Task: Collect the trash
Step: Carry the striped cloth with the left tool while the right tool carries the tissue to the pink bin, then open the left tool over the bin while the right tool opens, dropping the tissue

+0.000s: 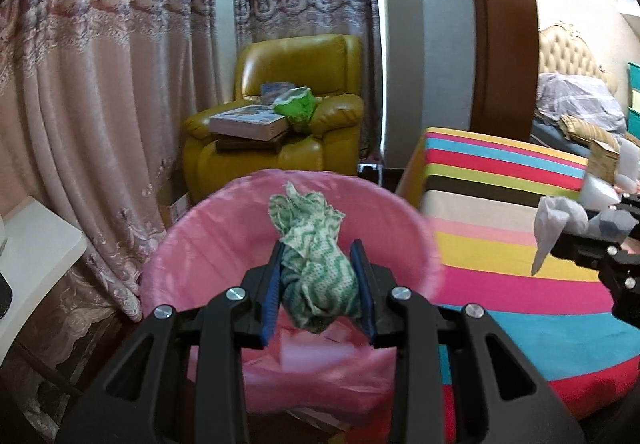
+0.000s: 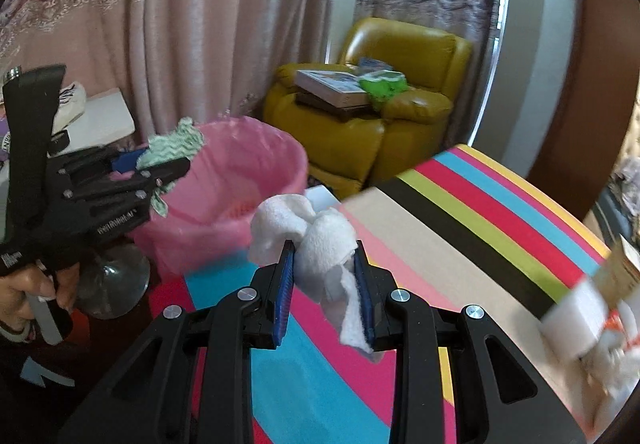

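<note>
A: What are the biggest things in front of you?

B: Long pink pleated curtains with a lace band [image 1: 100,56] fill the back wall. Before them stands a mustard-yellow leather armchair [image 1: 296,116] with flat boxes and a green bag stacked on its seat. To your right lies a surface covered in bright multicoloured stripes [image 1: 520,236].

A: And where does the trash go?

B: Into the round bin lined with a pink plastic bag [image 1: 208,244], on the floor between the curtains and the striped surface, in front of the armchair.

A: What are you carrying?

B: Your left gripper [image 1: 318,256] has its blue-padded fingers [image 1: 272,284] clamped on a crumpled green-and-white zigzag-patterned paper wad [image 1: 316,268]. In the left wrist view the wad sits over the bin's open mouth; from the right wrist view your left gripper is by the bin's near rim.

A: And your other hand?

B: Your right gripper [image 2: 325,264] is pinched on a crumpled white paper tissue [image 2: 320,240], one tail hanging down past the right pad. It is above the striped surface, near the bin but not over it.

A: Anything smaller?

B: A blurred white-and-orange carton [image 2: 592,308] lies at the striped surface's right edge.
</note>
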### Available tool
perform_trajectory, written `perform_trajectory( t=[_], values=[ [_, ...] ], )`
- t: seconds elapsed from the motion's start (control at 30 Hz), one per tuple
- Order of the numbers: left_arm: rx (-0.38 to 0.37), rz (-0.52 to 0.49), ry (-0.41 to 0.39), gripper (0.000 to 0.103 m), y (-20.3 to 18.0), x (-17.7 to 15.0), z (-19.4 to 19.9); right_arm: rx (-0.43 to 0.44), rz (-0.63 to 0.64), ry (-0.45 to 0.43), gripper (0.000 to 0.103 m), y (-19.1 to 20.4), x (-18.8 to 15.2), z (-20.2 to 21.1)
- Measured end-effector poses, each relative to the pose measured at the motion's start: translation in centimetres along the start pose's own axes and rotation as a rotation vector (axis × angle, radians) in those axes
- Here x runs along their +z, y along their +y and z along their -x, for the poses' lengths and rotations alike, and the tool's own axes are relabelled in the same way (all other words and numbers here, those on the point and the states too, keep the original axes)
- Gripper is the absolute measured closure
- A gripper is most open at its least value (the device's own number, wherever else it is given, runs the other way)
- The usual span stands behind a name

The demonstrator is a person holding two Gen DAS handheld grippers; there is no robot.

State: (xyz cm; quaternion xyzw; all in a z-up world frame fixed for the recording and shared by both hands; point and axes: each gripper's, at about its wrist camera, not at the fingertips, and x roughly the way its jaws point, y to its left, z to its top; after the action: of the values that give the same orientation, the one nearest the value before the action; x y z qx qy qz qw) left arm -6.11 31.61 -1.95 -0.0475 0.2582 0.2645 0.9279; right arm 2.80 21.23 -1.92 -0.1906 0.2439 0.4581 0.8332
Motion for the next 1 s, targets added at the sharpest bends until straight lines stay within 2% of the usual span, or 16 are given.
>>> perform_trajectory(
  t=[0.13,0.47,0.57,0.6,0.63,0.7,0.77,0.83,0.93,1.0],
  values=[
    [0.020,0.035,0.025,0.071,2.2,0.1,-1.7,0.039,0.030,0.006,0.075,1.5,2.4,-2.1],
    [0.038,0.122,0.072,0.068,7.3,0.2,-4.5,0.108,0.053,0.011,0.072,4.6,5.7,-6.0],
    [0.053,0.140,0.065,0.057,8.2,0.0,-4.7,0.124,0.048,0.002,0.053,4.8,5.8,-6.2],
    [0.057,0.142,0.064,0.046,8.4,0.0,-4.7,0.126,0.042,-0.006,0.029,4.7,5.7,-6.0],
    [0.067,0.148,0.059,0.032,8.6,-0.2,-4.5,0.127,0.034,-0.018,0.019,4.5,5.6,-5.8],
    [0.084,0.165,0.033,0.021,8.9,-0.4,-3.8,0.124,0.024,-0.043,0.020,3.9,5.3,-4.9],
    [0.091,0.171,0.029,0.016,9.1,-0.6,-3.3,0.105,0.022,-0.047,0.020,3.2,4.9,-4.1],
    [0.088,0.174,0.024,0.007,8.9,-1.0,-2.6,0.090,0.014,-0.058,0.019,2.3,4.3,-3.1],
    [0.087,0.166,-0.009,0.005,8.1,-1.6,-1.2,0.051,-0.012,-0.063,0.019,0.6,2.9,-1.3],
    [0.061,0.145,-0.018,0.005,7.0,-2.0,-0.3,0.024,-0.055,-0.066,0.019,-1.0,1.8,-0.1]
  ],
)
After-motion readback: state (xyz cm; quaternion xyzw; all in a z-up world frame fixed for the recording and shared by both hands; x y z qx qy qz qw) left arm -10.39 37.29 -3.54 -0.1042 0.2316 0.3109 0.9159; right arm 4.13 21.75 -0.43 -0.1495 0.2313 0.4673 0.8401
